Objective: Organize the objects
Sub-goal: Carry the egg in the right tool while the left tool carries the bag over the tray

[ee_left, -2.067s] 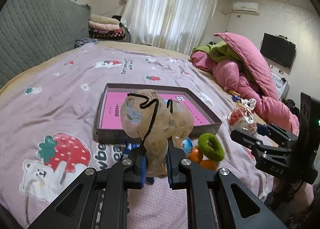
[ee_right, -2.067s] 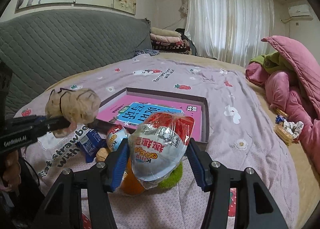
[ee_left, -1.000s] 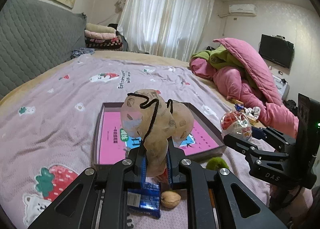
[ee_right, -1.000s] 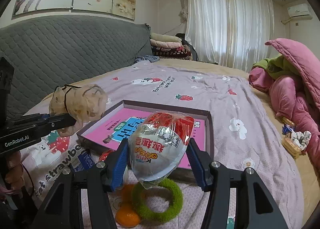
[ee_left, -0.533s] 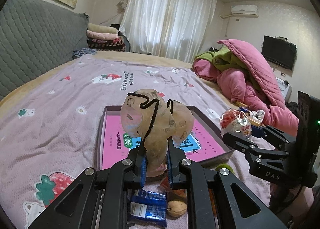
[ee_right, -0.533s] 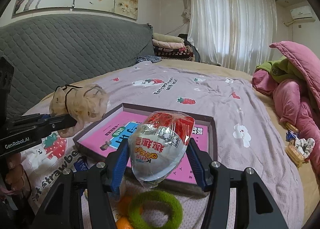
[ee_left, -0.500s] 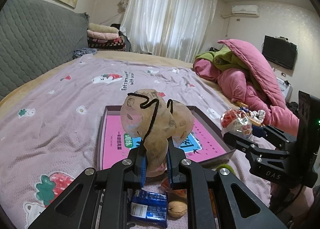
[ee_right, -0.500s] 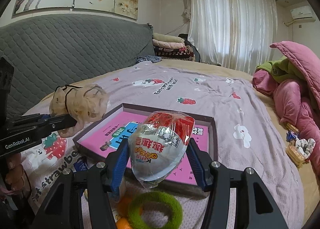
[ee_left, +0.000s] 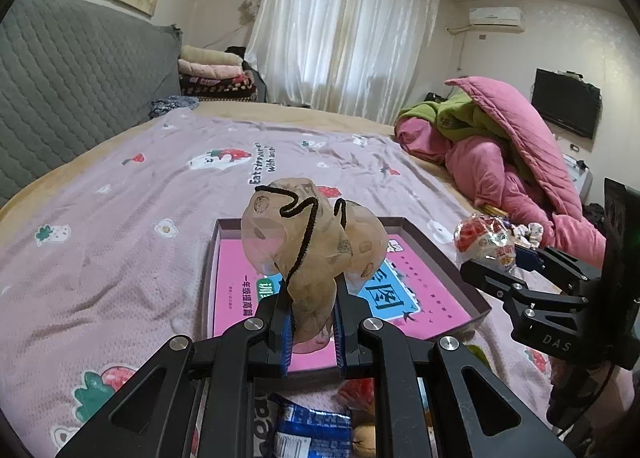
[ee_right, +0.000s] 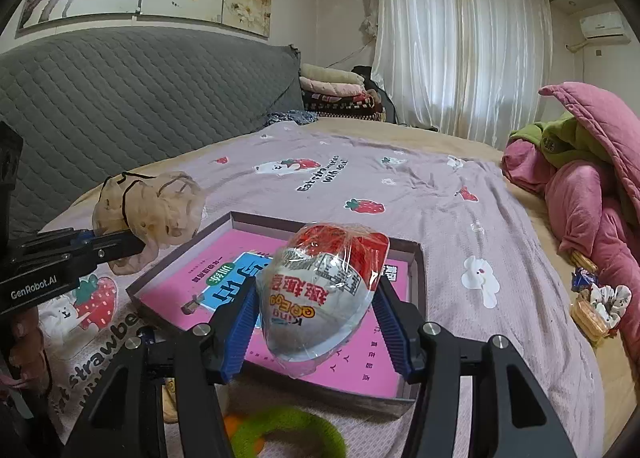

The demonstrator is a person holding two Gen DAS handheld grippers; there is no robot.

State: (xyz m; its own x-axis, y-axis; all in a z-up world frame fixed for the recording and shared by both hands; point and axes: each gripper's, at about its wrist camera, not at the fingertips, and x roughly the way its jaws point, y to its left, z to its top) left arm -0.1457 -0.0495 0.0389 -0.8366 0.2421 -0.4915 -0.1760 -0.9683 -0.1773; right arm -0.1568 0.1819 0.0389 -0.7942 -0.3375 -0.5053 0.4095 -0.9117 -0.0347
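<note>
My left gripper (ee_left: 310,334) is shut on a beige mesh bag (ee_left: 312,250) with a black drawstring, held above the near left part of a shallow grey box (ee_left: 464,282) with a pink book inside. My right gripper (ee_right: 316,334) is shut on a red and white toy egg in clear wrap (ee_right: 324,290), held above the box's (ee_right: 420,270) near edge. The left gripper and mesh bag show at the left of the right wrist view (ee_right: 148,214). The egg shows at the right of the left wrist view (ee_left: 486,242).
On the lilac bedspread in front of the box lie a green ring (ee_right: 288,438), an orange (ee_right: 230,428), a blue packet (ee_left: 312,434) and a walnut (ee_left: 364,442). Pink and green bedding (ee_left: 500,154) is piled at the right. A grey headboard (ee_right: 120,98) stands left.
Both grippers have moved forward with their loads, from above the loose items to over the box. The loose items have slid to the bottom of both views.
</note>
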